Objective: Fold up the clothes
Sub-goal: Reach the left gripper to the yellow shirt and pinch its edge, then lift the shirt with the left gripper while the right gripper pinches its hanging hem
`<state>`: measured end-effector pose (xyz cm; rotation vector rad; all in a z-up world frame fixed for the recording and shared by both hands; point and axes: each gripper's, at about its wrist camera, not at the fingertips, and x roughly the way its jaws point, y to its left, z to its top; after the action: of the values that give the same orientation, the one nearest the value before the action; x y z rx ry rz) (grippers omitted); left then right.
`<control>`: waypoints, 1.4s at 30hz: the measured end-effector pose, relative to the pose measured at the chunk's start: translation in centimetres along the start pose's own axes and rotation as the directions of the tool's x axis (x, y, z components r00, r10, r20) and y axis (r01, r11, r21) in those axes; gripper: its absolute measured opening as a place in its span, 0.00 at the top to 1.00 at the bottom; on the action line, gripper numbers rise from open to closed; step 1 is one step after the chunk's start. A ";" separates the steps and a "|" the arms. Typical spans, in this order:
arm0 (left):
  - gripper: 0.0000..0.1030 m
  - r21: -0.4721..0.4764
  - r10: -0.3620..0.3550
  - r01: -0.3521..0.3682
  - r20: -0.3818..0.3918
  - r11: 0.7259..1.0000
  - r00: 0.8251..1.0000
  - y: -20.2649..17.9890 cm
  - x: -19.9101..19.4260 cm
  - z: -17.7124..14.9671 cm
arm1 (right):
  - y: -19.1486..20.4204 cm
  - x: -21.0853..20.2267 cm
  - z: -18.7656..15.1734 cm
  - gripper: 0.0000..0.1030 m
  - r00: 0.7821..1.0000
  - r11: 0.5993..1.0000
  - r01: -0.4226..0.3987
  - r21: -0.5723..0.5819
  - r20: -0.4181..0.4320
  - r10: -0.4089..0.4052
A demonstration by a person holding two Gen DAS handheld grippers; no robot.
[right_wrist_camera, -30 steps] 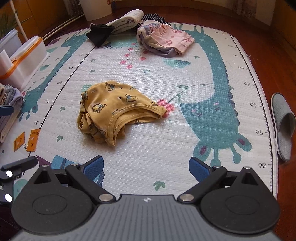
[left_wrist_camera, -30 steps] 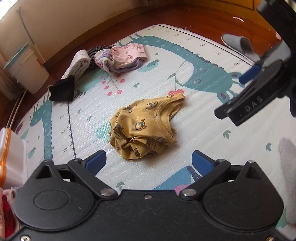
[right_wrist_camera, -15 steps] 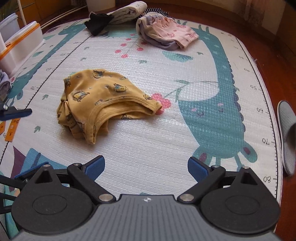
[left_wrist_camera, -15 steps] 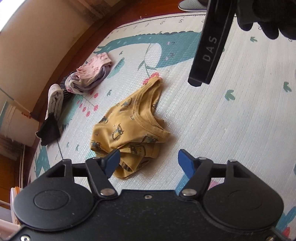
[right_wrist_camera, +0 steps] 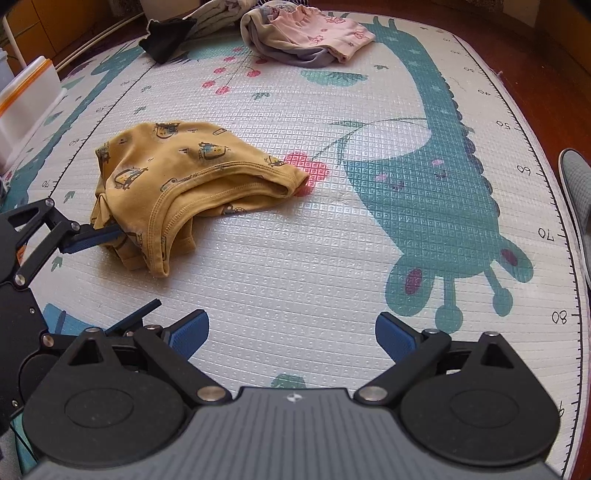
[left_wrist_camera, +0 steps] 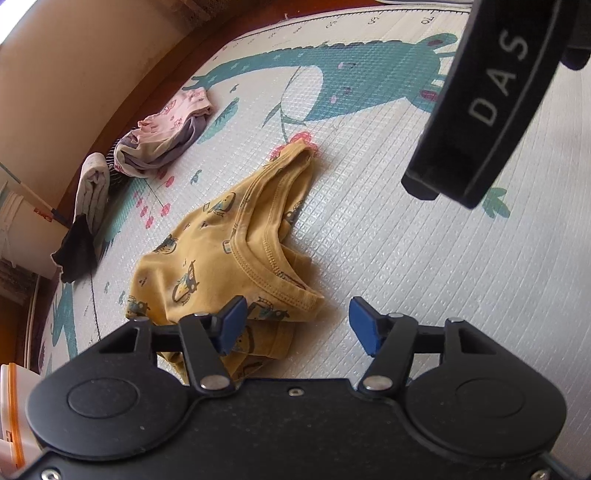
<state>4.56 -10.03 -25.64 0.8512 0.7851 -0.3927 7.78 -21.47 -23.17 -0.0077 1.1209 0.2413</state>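
Crumpled in a loose heap, the mustard-yellow child's top (right_wrist_camera: 173, 181) with small vehicle prints lies on the giraffe play mat (right_wrist_camera: 332, 236), its ribbed neckline gaping toward the right gripper's camera. Farther off sit a pink-and-grey clothes pile (right_wrist_camera: 306, 40), a rolled whitish garment (left_wrist_camera: 92, 188) and a black cloth (right_wrist_camera: 166, 35); a grey slipper (right_wrist_camera: 576, 184) lies off the mat's edge. Nothing blocks the top. The left gripper (left_wrist_camera: 295, 323) has its jaws closing, one blue pad at the top's near hem, mostly bare mat between them. The right gripper (right_wrist_camera: 291, 332) hangs wide apart over bare mat, the top well ahead to its left.
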 end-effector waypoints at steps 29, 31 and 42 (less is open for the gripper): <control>0.97 0.028 0.059 -0.061 0.078 0.998 0.995 7.4 -11.7 1.3 | 5.1 -3.8 -0.9 0.23 0.982 0.953 0.052 -0.300 0.187 0.005; 0.97 0.024 0.059 -0.062 0.087 0.998 0.994 8.5 -13.4 1.5 | 6.4 -4.4 -1.7 0.23 0.976 0.929 0.071 -0.364 0.217 0.010; 0.97 -0.061 0.029 -0.023 0.097 0.998 0.995 13.9 -20.1 2.2 | 13.4 -8.2 -5.7 0.34 0.952 0.788 0.065 -0.612 0.275 0.135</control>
<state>0.56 -3.10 -2.44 0.7796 0.6911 -0.3834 -3.25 -10.65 -16.83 -0.5218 0.6887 0.6191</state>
